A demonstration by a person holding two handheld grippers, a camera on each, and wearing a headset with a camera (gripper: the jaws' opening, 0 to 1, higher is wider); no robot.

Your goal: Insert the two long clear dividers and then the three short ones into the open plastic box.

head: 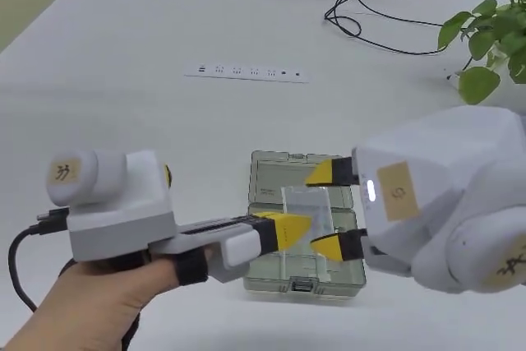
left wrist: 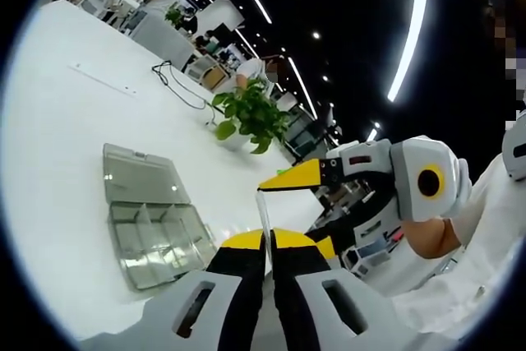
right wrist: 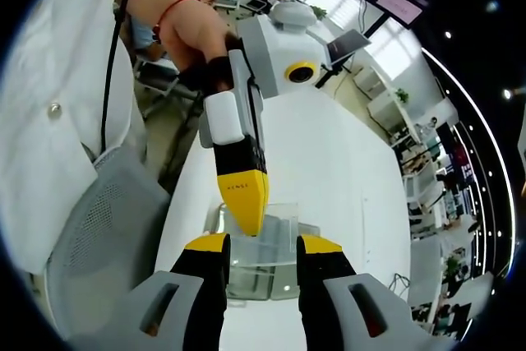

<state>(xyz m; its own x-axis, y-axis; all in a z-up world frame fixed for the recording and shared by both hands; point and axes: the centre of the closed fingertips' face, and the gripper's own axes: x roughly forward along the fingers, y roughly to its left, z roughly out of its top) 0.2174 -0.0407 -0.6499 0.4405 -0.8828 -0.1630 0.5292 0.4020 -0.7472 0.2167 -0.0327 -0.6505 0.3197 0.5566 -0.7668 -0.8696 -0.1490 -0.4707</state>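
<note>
Left tool [left wrist: 269,237], clear divider [left wrist: 261,207], seemingly edge-on

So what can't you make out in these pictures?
- Head view: the left gripper and right gripper cover part of the box, so seated dividers cannot be counted there.
- Left gripper view: the clear divider in its fingers shows edge-on; long or short, I cannot tell.
- Head view: markings on the white strip are too small to read.
</note>
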